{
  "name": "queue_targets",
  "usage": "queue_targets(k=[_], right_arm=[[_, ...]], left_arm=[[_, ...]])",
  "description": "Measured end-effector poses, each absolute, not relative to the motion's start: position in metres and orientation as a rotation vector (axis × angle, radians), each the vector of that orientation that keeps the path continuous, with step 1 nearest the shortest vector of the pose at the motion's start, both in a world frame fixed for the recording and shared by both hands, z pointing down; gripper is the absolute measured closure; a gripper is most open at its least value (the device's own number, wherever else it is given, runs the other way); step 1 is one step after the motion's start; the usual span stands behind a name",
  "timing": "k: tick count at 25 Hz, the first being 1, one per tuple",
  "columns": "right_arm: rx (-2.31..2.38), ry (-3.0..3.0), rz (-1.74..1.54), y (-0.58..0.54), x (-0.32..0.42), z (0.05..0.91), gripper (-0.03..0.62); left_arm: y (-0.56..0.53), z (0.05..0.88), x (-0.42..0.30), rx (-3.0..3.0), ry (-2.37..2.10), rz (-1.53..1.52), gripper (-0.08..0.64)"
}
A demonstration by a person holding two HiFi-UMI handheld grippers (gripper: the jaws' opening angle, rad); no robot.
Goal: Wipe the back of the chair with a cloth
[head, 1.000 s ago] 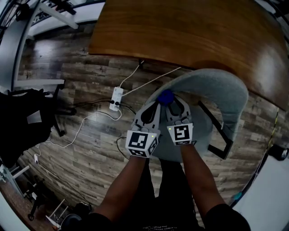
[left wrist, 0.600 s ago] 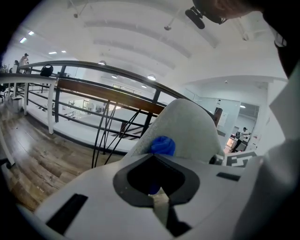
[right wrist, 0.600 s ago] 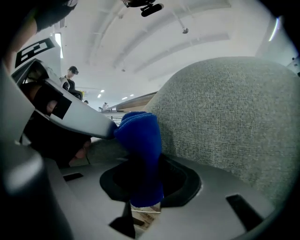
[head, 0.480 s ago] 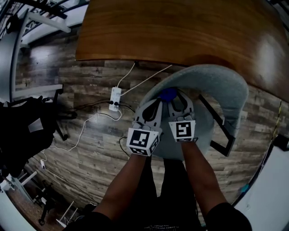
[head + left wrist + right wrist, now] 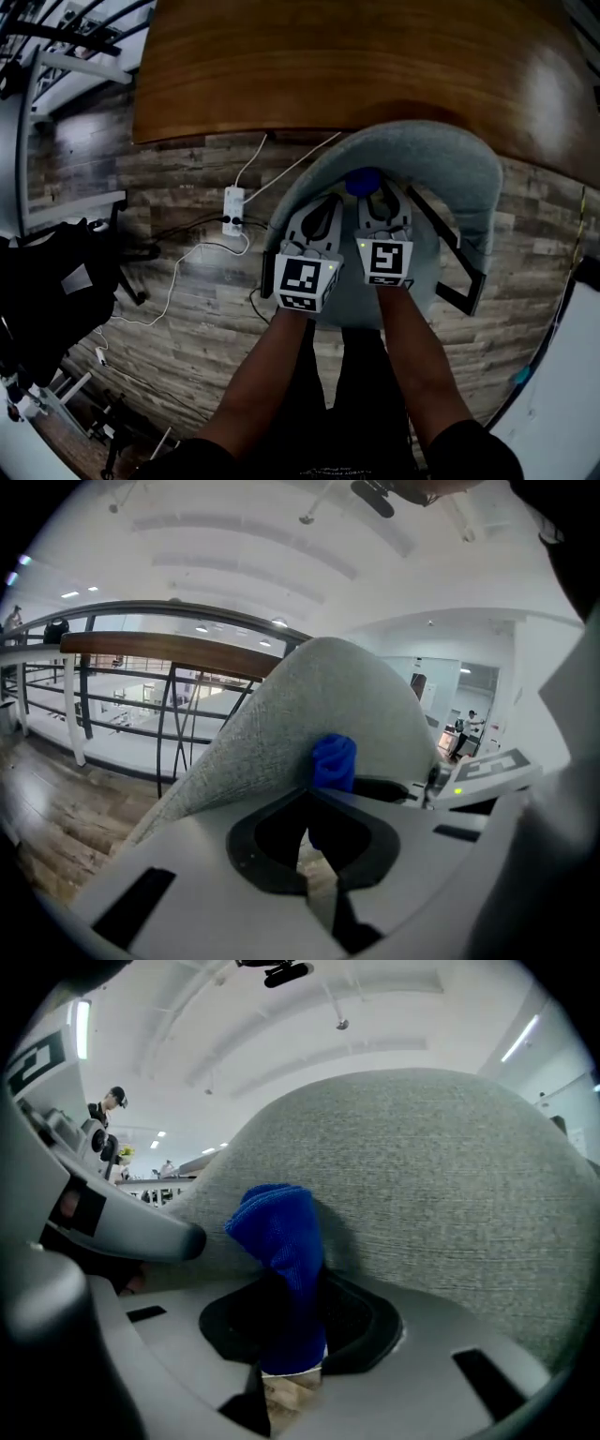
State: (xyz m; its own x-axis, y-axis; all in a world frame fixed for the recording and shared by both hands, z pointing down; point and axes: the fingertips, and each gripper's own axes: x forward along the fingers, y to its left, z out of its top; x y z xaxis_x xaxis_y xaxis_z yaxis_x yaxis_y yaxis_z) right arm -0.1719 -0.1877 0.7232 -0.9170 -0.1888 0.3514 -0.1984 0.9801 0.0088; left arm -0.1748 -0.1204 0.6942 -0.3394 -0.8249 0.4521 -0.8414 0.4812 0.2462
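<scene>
The chair's grey fabric back (image 5: pixel 441 155) curves in front of me and fills the right gripper view (image 5: pixel 431 1176). My right gripper (image 5: pixel 367 192) is shut on a bunched blue cloth (image 5: pixel 361 181), which is pressed against the fabric (image 5: pixel 279 1232). My left gripper (image 5: pixel 330 199) sits just to its left, shut with nothing in it, its tips close to the chair back (image 5: pixel 300 714). In the left gripper view the blue cloth (image 5: pixel 333 761) shows just past the shut jaws.
A brown wooden table (image 5: pixel 375 66) stands beyond the chair. A white power strip (image 5: pixel 232 208) with cables lies on the wooden floor to the left. A black armrest (image 5: pixel 464 272) sticks out at the right, and a black object (image 5: pixel 52 281) sits at the far left.
Both grippers and the cloth have slid a little to the right along the chair back, towards its middle. The grip on the cloth is unchanged.
</scene>
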Motion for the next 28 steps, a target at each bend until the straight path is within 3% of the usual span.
queue_targets(k=[6, 28], right_arm=[[0.514, -2.735, 0.042, -0.236, -0.144, 0.726, 0.491], [1.222, -2.48, 0.212, -0.321, 0.006, 0.729, 0.491]], left_arm=[[-0.144, 0.686, -0.164, 1.408, -2.15, -0.037, 0.552], [-0.213, 0.673, -0.081, 1.788, -1.896, 0.116, 0.552]])
